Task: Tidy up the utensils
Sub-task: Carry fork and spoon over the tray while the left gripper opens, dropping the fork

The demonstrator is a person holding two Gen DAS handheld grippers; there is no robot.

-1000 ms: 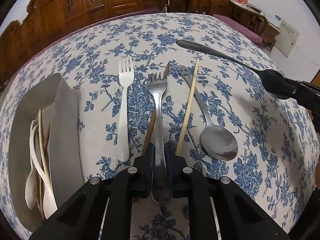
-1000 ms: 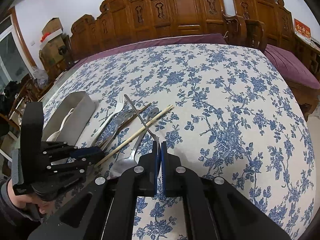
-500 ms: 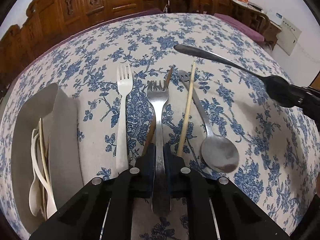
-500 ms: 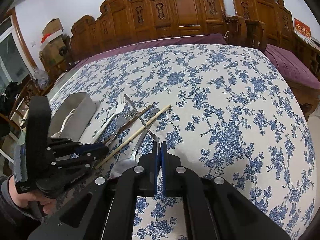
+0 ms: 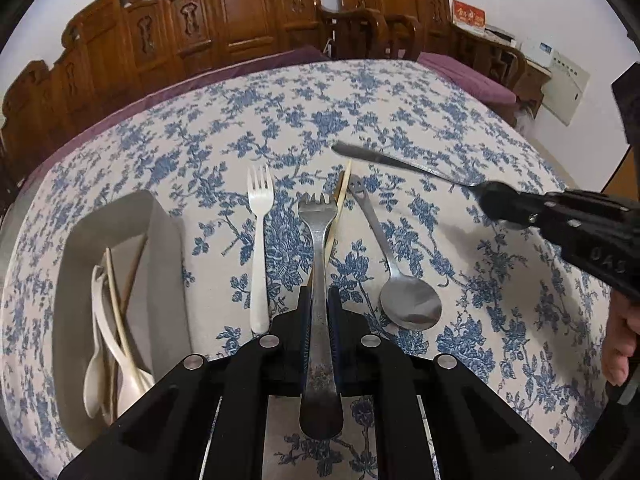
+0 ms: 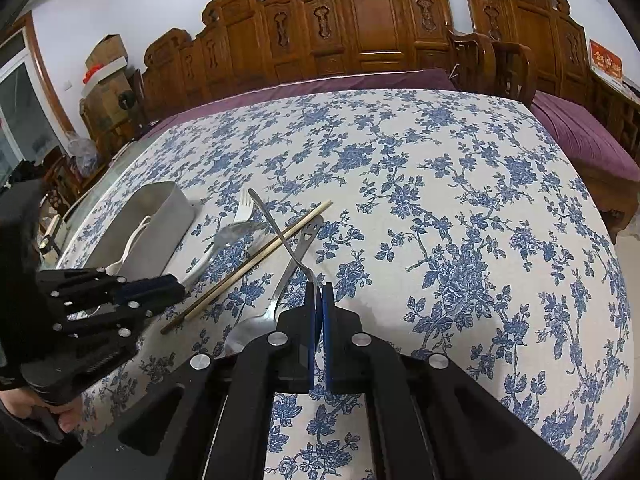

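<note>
My left gripper (image 5: pixel 319 300) is shut on the handle of a steel fork (image 5: pixel 316 232), tines pointing away, lifted above the floral tablecloth. My right gripper (image 6: pixel 319 296) is shut on a thin steel utensil handle (image 6: pixel 276 228) held in the air; it also shows in the left wrist view (image 5: pixel 384 160). On the cloth lie a white plastic fork (image 5: pixel 259 240), a pale chopstick (image 6: pixel 248 264), a second chopstick mostly hidden under the fork, and a steel spoon (image 5: pixel 408 308) with a smiley handle. A grey tray (image 5: pixel 164 264) at left holds white spoons and chopsticks.
The table (image 6: pixel 460 220) is covered in a blue floral cloth. Carved wooden chairs (image 6: pixel 360 32) line the far edge. The grey tray also shows in the right wrist view (image 6: pixel 160 216). Boxes and clutter stand at far left.
My left gripper has lifted and tilted up with the steel fork, so the table looks farther away. The right gripper has kept its utensil nearly still.
</note>
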